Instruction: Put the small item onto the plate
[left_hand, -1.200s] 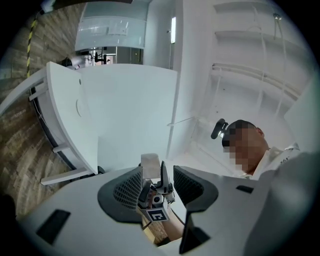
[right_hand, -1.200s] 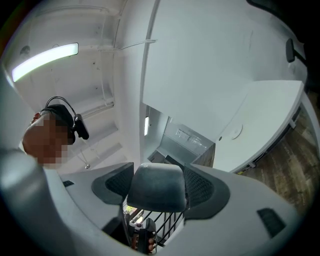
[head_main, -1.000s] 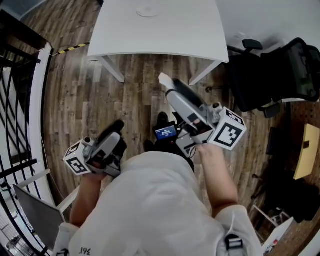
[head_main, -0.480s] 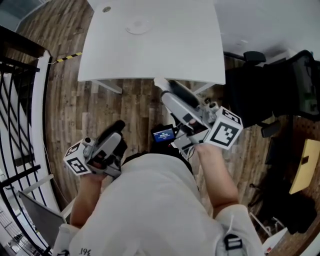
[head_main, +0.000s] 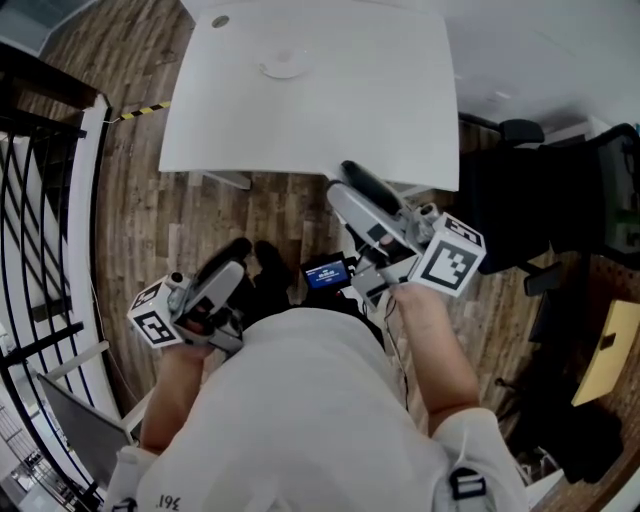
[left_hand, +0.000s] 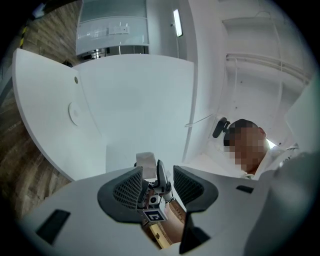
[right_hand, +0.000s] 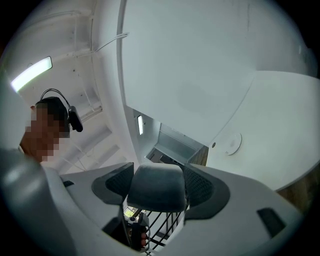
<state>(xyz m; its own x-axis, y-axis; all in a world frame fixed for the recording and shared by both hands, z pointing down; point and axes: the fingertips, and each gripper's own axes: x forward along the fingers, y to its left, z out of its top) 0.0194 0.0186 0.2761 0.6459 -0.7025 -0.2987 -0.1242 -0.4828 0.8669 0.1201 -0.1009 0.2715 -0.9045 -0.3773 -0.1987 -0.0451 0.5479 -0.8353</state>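
White table (head_main: 350, 90) is my landmark. Both forearms are bent in front of the torso, on the near side of it. My right gripper (head_main: 350, 178) is raised and angled forward, so that its tip overlaps the table's near edge. My left gripper (head_main: 232, 255) sits lower and further back from that edge, over the wood floor (head_main: 140, 210). In the right gripper view the jaws press on both sides of one small grey item (right_hand: 155, 187), a rounded block. In the left gripper view the jaws stand well apart and grip nothing; only the other gripper shows in the gap. On the table I count one white plate (head_main: 285, 67), bare, towards the far edge. One small dark round spot (head_main: 220, 20) lies beyond it, near the far corner; what it is I cannot tell.
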